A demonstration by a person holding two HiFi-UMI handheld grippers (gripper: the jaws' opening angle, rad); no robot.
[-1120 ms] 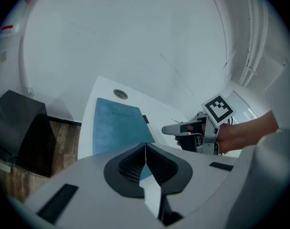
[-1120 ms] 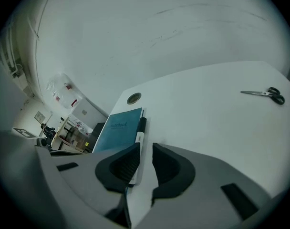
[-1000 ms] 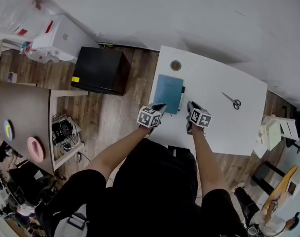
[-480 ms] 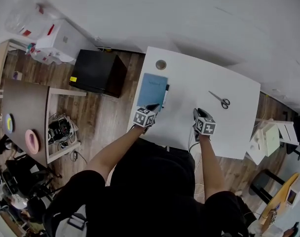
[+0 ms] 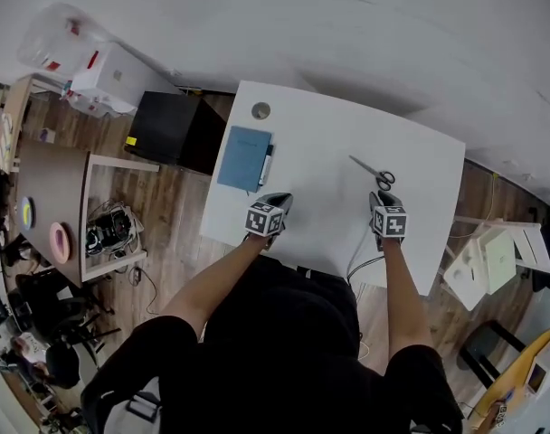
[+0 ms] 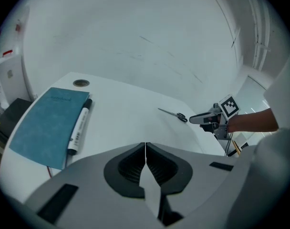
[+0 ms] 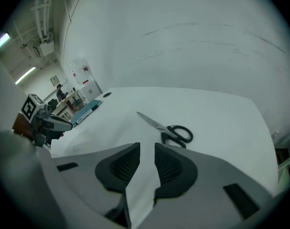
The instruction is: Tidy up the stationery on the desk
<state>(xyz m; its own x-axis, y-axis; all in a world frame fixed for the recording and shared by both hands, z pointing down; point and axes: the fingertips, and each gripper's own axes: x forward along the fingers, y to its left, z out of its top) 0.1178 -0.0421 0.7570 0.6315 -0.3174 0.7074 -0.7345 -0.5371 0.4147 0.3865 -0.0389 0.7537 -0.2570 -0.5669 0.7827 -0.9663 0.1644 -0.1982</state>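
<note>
A blue notebook (image 5: 244, 158) lies at the left of the white desk (image 5: 320, 197), with a white marker pen (image 5: 266, 165) along its right edge. The left gripper view has the same notebook (image 6: 48, 124) and marker (image 6: 78, 128) ahead to the left. Black-handled scissors (image 5: 373, 174) lie closed toward the right. My left gripper (image 5: 277, 204) hovers shut and empty near the front edge, its jaws (image 6: 145, 149) touching. My right gripper (image 5: 382, 202) stands open and empty just in front of the scissors (image 7: 168, 129), jaws (image 7: 147, 152) parted.
A round cable grommet (image 5: 260, 110) sits in the desk's far left corner. A black cabinet (image 5: 169, 131) and a brown side table (image 5: 53, 197) stand left of the desk. White boxes (image 5: 486, 256) lie on the floor at right. A cable (image 5: 358, 256) hangs off the front edge.
Both grippers have shifted along the desk: the right one away from the notebook to just in front of the scissors, the left one to the right of the notebook. The jaws look unchanged.
</note>
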